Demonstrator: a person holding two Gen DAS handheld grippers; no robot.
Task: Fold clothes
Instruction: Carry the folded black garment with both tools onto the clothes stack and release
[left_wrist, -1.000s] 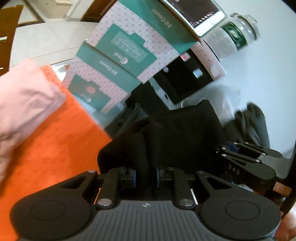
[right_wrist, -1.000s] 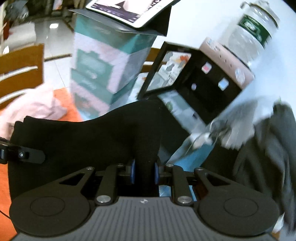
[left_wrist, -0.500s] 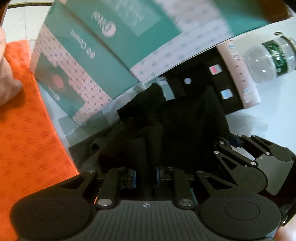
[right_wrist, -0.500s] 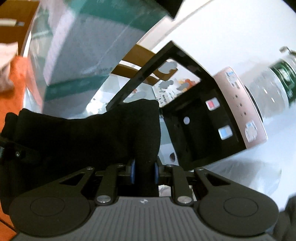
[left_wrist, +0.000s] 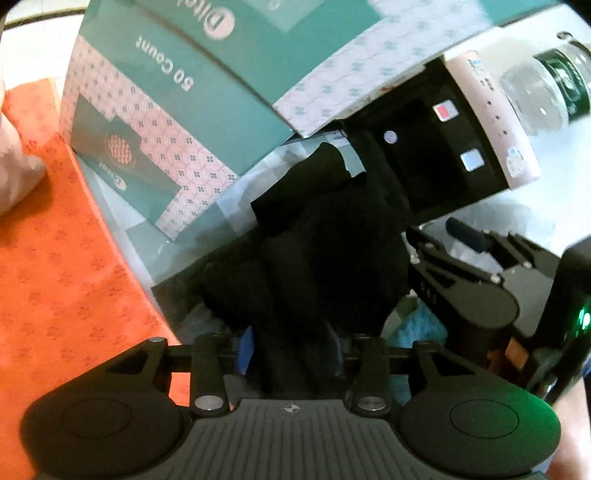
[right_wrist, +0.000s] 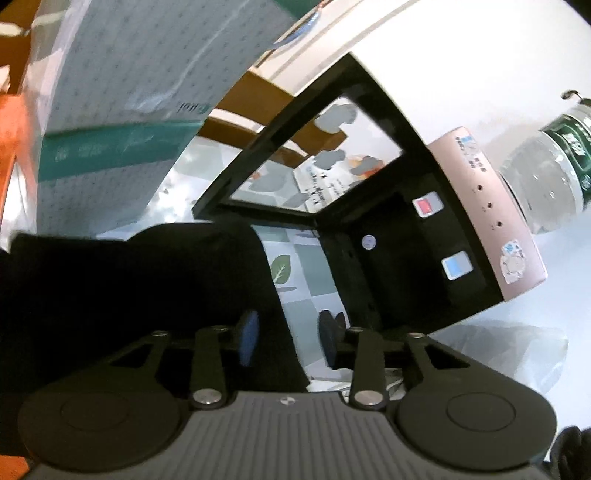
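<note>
A black garment (left_wrist: 325, 236) lies bunched on the patterned glass table (left_wrist: 147, 236), just in front of the stacked boxes. My left gripper (left_wrist: 290, 349) is open, and the cloth still fills the gap between its blue pads (left_wrist: 246, 347). In the right wrist view the same garment (right_wrist: 147, 288) spreads out to the left. My right gripper (right_wrist: 287, 336) is open too. The cloth's edge lies against its left pad (right_wrist: 249, 336), and bare table shows beside the right one. The right gripper (left_wrist: 436, 243) also shows in the left wrist view, at the garment's right side.
Teal and pink tissue boxes (left_wrist: 166, 110) are stacked close ahead. A black box with a pink rim (left_wrist: 491, 122) and a water bottle (left_wrist: 546, 88) stand to the right. An orange cloth (left_wrist: 55, 277) and a pink garment (left_wrist: 14, 173) lie on the left.
Both grippers have moved forward and down towards the boxes with the black garment. Both sets of jaws were shut on it and have now spread open.
</note>
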